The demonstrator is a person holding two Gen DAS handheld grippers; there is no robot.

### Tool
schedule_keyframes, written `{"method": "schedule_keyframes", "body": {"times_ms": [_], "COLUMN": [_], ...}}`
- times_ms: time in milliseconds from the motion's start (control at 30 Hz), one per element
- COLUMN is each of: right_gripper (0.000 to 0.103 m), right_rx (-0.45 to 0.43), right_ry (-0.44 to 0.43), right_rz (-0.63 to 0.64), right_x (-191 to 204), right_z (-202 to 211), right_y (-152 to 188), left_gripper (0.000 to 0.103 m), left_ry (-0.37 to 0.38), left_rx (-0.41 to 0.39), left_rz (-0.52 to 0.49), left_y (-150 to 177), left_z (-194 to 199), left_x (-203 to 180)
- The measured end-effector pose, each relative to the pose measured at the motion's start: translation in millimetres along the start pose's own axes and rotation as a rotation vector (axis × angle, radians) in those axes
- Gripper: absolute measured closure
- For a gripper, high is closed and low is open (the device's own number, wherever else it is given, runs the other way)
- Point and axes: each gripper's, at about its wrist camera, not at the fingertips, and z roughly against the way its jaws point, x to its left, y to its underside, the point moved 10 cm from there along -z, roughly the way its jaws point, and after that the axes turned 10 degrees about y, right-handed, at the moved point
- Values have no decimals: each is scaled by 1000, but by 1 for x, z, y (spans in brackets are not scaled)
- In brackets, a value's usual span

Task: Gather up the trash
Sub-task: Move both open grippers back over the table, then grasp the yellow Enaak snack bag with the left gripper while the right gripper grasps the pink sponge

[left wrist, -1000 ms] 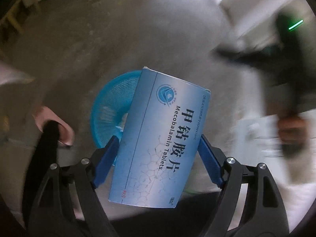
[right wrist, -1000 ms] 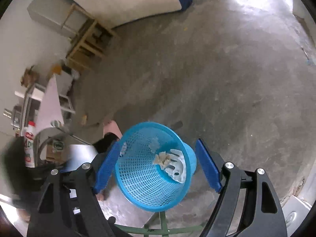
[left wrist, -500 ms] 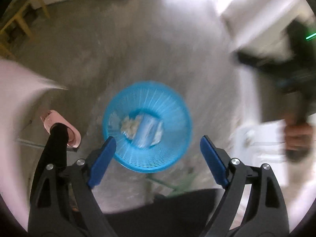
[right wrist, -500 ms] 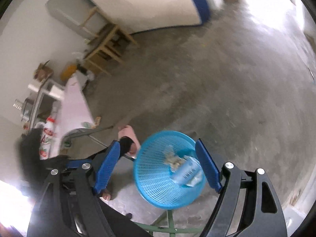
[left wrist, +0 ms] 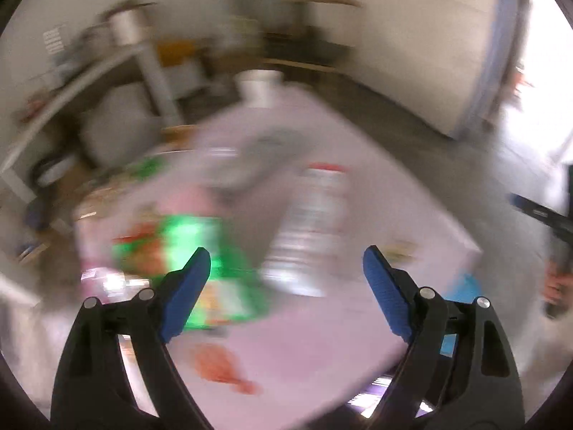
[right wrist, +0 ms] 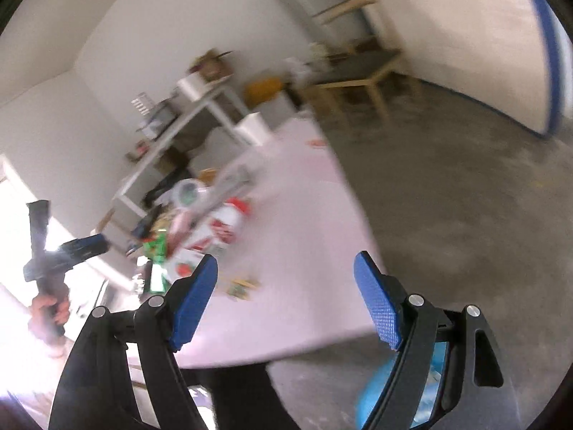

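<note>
My left gripper [left wrist: 283, 261] is open and empty above a pink table [left wrist: 322, 337]. The view is blurred. On the table lie a green snack packet [left wrist: 200, 251], a red-capped bottle on its side [left wrist: 311, 229] and a red wrapper [left wrist: 218, 365]. My right gripper [right wrist: 286, 268] is open and empty over the table's near corner [right wrist: 304, 294]. The green packet [right wrist: 155, 251], the bottle [right wrist: 222, 225] and a small wrapper [right wrist: 243, 286] show there too. The blue basket [right wrist: 372, 401] sits on the floor at the lower right, partly hidden by my right finger.
A white shelf rack [right wrist: 200, 114] with boxes stands behind the table. A wooden bench [right wrist: 361, 71] stands by the far wall. The concrete floor [right wrist: 465, 197] lies to the right. The left gripper's handle and hand [right wrist: 46, 268] show at the left.
The left gripper let go of the blue tablet box, which fell into the blue basket. Both grippers then swung up from the basket to the pink table.
</note>
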Motion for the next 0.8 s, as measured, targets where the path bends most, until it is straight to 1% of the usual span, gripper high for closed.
{"method": "schedule_keyframes", "body": {"times_ms": [33,67,100,133,167,233,267,400,433,467,533,567,600,667,700,733,767,800], "right_gripper": [27,27,27,26,26,26,27,27,27,27,27,27,27,27,27,27,27,27], "right_rx": [10,29,42,60,77,111,130,213,245,266,332,374,414,453,460,468,485,507], "right_ry": [-23,-47,-62,-89,-120,-177,-201,-272,-299,-308,-250,-242,-266,-278,-260,-241,-238,-238], "right_rz": [25,64,89,126,160,203,219,298,324,336,354,364,358,369,378,385,390,389], "right_x": [15,36,48,67,87,118,136,198,218,226,248,257,271,288,291,295,299,301], "right_z": [-8,-21,-28,-39,-50,-67,-80,-132,-147,-155,-188,-201,-215,-233,-244,-253,-261,-269], "right_y": [-5,-10,-13,-18,-23,-29,-34,-42,-40,-39,-34,-29,-24,-18,-17,-15,-12,-8], "left_gripper": [20,20,20,20,20,20,20,20,20,20,20,20,17,17,17,17,17,17], "left_ry": [-36,-47,-81,-120,-142,-149,-136,-38,-16,4,68,94,144,195,189,165,140,122], "left_rx": [-18,-32,-57,-75,-89,-105,-108,-140,-145,-149,-140,-136,-114,-59,-1,64,96,159], "left_rz": [51,93,156,209,253,325,354,547,573,596,642,656,675,689,676,626,589,549], "left_y": [1,3,8,15,24,39,45,86,88,90,83,78,64,48,37,27,23,18], "left_z": [3,3,8,12,16,26,27,20,16,13,-5,-14,-33,-64,-89,-111,-125,-147], "left_x": [31,53,83,108,129,160,170,215,224,230,251,258,268,284,292,297,301,304]}}
